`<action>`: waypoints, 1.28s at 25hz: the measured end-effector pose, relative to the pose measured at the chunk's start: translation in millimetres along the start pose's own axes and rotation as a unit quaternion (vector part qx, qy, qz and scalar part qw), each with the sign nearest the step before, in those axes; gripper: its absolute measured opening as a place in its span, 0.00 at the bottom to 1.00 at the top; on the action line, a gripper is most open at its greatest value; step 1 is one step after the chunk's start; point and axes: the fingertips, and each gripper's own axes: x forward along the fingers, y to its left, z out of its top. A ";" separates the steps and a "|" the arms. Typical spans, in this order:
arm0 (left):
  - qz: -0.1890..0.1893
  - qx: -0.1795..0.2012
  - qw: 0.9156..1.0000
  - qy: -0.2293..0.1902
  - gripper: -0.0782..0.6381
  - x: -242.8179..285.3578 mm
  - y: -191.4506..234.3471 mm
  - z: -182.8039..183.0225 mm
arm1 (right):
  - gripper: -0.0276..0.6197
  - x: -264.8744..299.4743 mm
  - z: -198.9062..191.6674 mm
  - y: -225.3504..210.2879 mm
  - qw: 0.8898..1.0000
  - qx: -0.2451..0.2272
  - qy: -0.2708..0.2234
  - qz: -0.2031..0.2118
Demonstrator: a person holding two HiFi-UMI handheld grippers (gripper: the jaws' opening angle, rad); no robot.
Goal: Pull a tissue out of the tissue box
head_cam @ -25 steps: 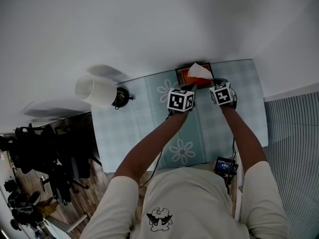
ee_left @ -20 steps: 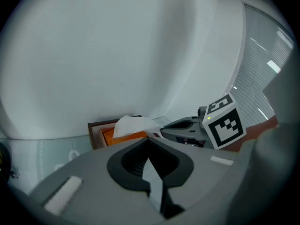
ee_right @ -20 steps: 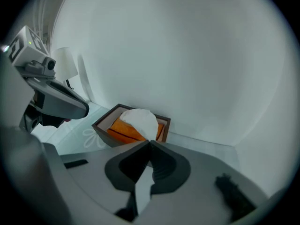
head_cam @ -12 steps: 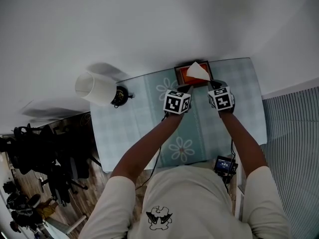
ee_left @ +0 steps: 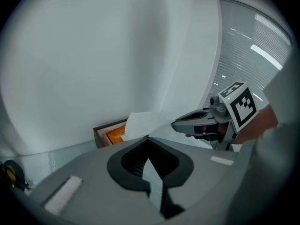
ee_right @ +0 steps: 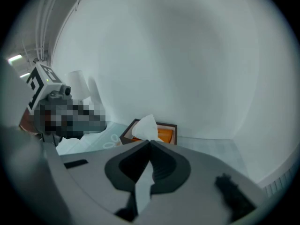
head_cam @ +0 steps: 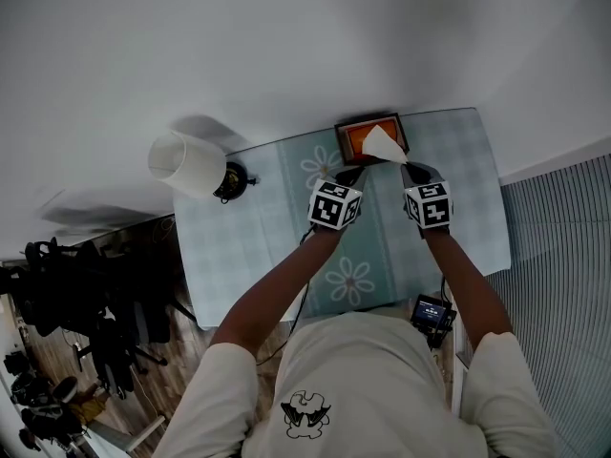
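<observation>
The tissue box (head_cam: 368,136), orange on top inside a dark brown frame, stands at the table's far edge against the wall. A white tissue (head_cam: 382,145) rises out of its slot and stretches toward my right gripper (head_cam: 405,163), which is shut on its corner just right of the box. In the right gripper view the tissue (ee_right: 146,127) stands just above the closed jaw tips. The left gripper view shows the tissue (ee_left: 140,124) drawn toward the right gripper (ee_left: 176,123). My left gripper (head_cam: 351,171) hovers just in front of the box, jaws shut and empty.
A pale checked cloth with flower prints covers the table (head_cam: 258,237). A lamp with a white shade (head_cam: 186,165) stands at the far left. A small device (head_cam: 431,315) sits at the near right edge. Slatted blinds (head_cam: 563,256) lie to the right and dark chairs (head_cam: 86,313) to the left.
Both grippers have drawn back from the box toward me. The right one rose with the tissue, which now stretches further out of the box.
</observation>
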 end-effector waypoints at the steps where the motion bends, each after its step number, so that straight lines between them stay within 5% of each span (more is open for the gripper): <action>1: 0.001 0.001 1.000 -0.003 0.12 -3.0 -0.1 -0.1 | 0.07 -4.5 0.6 2.3 1.000 0.003 -0.004 0.000; 24: -0.019 -0.048 0.995 -0.087 0.12 -120.4 -64.1 -32.5 | 0.07 -135.9 10.3 107.9 0.991 0.083 -0.096 0.053; 32: -0.030 -0.026 0.993 -0.115 0.12 -166.1 -93.7 -30.6 | 0.07 -172.3 3.6 145.4 0.980 0.114 -0.151 0.059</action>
